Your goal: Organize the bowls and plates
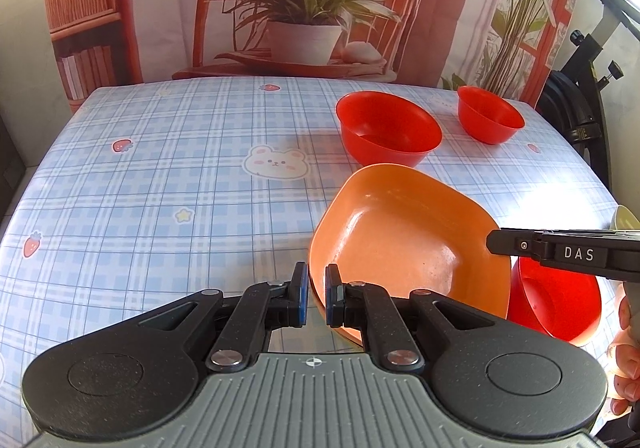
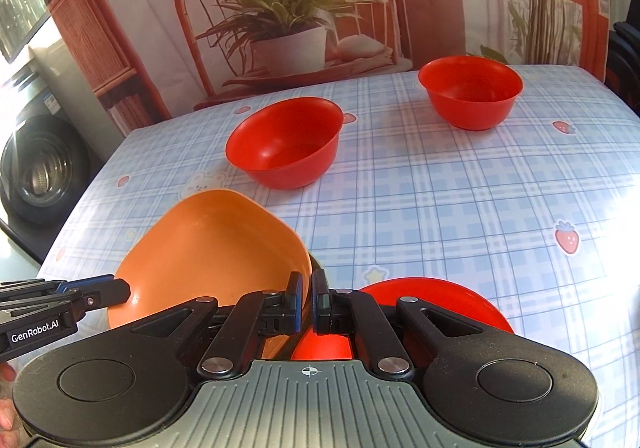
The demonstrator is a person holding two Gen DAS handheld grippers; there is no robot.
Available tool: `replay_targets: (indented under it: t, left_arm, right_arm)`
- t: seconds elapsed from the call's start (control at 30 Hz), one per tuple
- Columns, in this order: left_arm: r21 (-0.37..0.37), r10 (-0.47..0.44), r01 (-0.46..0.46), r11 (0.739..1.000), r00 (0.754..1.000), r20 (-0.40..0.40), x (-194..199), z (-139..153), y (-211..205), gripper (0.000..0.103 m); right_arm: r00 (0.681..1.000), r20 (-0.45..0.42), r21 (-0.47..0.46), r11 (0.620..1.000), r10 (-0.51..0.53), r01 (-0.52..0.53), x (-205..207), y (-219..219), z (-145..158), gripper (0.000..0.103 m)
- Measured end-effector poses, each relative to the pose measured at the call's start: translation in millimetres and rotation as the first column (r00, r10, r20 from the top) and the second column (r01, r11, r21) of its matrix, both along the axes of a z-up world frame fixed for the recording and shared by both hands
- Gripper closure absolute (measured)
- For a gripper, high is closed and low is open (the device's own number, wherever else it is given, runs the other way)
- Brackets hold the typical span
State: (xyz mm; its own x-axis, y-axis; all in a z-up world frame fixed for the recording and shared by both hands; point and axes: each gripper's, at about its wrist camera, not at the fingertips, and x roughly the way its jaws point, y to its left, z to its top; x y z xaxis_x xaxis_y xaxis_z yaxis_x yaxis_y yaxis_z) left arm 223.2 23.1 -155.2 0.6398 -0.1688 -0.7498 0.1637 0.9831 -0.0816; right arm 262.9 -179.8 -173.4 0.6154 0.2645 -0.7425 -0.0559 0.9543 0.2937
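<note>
From the left wrist my left gripper (image 1: 317,296) is clenched on the orange plate's (image 1: 404,244) near rim, tilting it over a red bowl (image 1: 560,308); from the right wrist my right gripper (image 2: 306,306) pinches its opposite rim, sharing the load.

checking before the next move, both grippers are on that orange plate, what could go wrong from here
The orange plate is tilted and pinched only at its rim by the left gripper and right gripper, so it could slip or twist. A red bowl sits right beside and partly under it, so lowering might knock it.
</note>
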Motion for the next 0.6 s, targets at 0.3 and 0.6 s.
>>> replay_targets:
  t: [0.3,0.6]
  left_arm:
    - [-0.009,0.025,-0.025,1.000,0.999,-0.026,2.6,-7.2,1.8,0.094]
    - [-0.018,0.042,-0.042,0.999,0.999,-0.027,2.9,-7.9,4.4,0.094]
  right_arm:
    - [1.000,0.012,-0.011,1.000,0.019,-0.019,-1.6,0.8,2.0,0.096]
    - [1.000,0.023,-0.017,1.000,-0.005,0.006,0.5,-1.7,5.4,0.091]
